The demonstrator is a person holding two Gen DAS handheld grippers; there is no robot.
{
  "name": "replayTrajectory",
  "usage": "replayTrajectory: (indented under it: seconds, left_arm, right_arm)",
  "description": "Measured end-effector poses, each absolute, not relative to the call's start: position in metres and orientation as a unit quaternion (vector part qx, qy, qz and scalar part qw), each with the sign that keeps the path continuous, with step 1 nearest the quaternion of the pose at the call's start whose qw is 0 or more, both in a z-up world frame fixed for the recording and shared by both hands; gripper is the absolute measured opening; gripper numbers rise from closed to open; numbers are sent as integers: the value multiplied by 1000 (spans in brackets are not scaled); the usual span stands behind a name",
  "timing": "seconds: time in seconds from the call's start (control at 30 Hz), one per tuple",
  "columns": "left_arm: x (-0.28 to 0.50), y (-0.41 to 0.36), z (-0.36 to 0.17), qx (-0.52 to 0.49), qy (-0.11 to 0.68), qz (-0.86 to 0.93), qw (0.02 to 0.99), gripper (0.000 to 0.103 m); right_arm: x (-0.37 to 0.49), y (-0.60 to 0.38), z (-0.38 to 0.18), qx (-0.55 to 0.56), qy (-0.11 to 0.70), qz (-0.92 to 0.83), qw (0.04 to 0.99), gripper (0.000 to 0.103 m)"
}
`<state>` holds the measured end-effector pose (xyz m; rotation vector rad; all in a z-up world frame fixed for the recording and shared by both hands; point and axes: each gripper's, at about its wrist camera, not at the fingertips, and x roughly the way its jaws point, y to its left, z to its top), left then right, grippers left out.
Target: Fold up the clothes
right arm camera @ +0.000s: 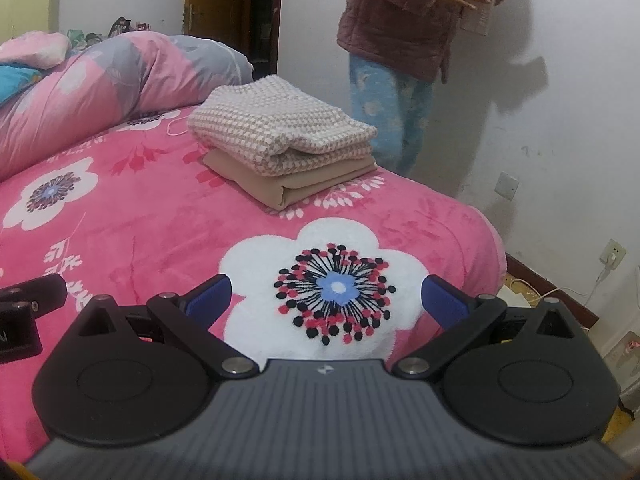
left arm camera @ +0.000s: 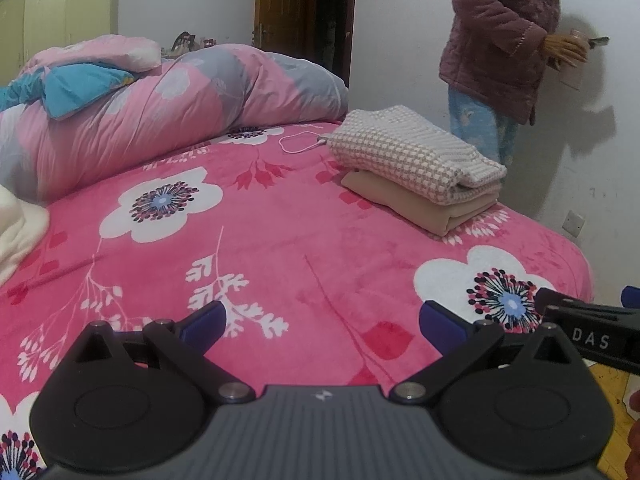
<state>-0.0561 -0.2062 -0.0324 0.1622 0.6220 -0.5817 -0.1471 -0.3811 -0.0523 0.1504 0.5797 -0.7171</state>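
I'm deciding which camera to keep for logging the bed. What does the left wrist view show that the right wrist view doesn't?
Only the left wrist view shows the white fleecy cloth at the bed's left edge and all of the pink cable behind the stack.

Only the right wrist view shows the wall socket with a plug.

Both show the checked folded garment on the beige folded garment, the pink floral blanket, the rolled quilt, the standing person, and both grippers, left gripper and right gripper, open and empty.
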Motion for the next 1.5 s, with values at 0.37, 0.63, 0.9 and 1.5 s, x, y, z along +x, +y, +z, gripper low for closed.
replayTrajectory:
  seconds: [0.37,0.63,0.9,1.5]
  left_arm:
    - [-56,-205,-32,77,301,-279,908,103]
    - [-56,-205,-33,75,301,-276,910,103]
    - [-55,-204,-33,75,302,-276,910,103]
    - [-54,-203,-35,73,306,-273,909,103]
  right_arm:
    - [-147,-380,-53,72,280,-344,893,102]
    - [-146,-380,-53,73,281,-344,893,102]
    - [-146,-379,-54,73,283,-343,893,102]
    - [-144,-378,-57,75,288,-338,893,102]
